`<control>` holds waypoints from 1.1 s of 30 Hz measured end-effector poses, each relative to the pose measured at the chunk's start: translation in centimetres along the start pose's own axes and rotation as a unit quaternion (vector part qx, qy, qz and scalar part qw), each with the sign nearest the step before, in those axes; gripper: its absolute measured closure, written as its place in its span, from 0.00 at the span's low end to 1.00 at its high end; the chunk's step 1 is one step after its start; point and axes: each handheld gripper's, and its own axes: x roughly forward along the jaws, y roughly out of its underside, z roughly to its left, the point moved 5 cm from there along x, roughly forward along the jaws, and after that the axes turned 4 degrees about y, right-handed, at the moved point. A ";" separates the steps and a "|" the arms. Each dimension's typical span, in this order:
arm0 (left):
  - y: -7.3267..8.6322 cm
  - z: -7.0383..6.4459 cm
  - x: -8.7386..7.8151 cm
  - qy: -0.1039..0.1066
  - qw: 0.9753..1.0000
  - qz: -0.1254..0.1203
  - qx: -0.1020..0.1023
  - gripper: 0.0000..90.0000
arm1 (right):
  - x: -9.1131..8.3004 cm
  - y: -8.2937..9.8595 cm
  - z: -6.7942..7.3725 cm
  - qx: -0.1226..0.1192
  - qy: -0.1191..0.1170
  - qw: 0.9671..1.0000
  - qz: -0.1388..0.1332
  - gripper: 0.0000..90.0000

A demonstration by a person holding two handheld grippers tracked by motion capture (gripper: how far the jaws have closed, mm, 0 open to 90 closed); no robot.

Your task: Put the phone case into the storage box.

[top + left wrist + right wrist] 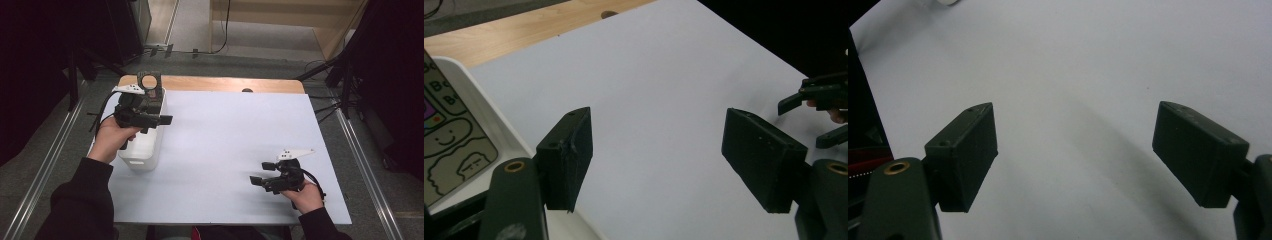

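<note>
Where the left gripper (159, 120) hangs over the white bin (145, 145) at the bench's (225, 145) left edge, its jaws stand apart, empty. The bin's contents are half hidden; the left gripper view shows a cartoon-printed packet (446, 145), cut off. The right gripper (260, 172) gapes, empty, above bare bench.

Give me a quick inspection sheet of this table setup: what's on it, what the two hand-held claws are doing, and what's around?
Surface: white sheet on a wooden table, mostly bare.
Job's things: white bin at the left edge; printed cartoon packaging inside it.
Clutter: nothing seen.
Grippers: left gripper over the bin, jaws apart, nothing between them; right gripper low above the sheet at front right, jaws apart, nothing between them.
Cables: one trails from each gripper; more lie on the floor behind.
Surroundings: grey floor, dark stands at both sides.
</note>
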 end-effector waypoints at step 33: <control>4.1 -5.1 2.6 0.023 0.998 0.020 0.057 0.31 | 0.0 0.0 0.1 0.001 0.000 1.000 0.000 0.19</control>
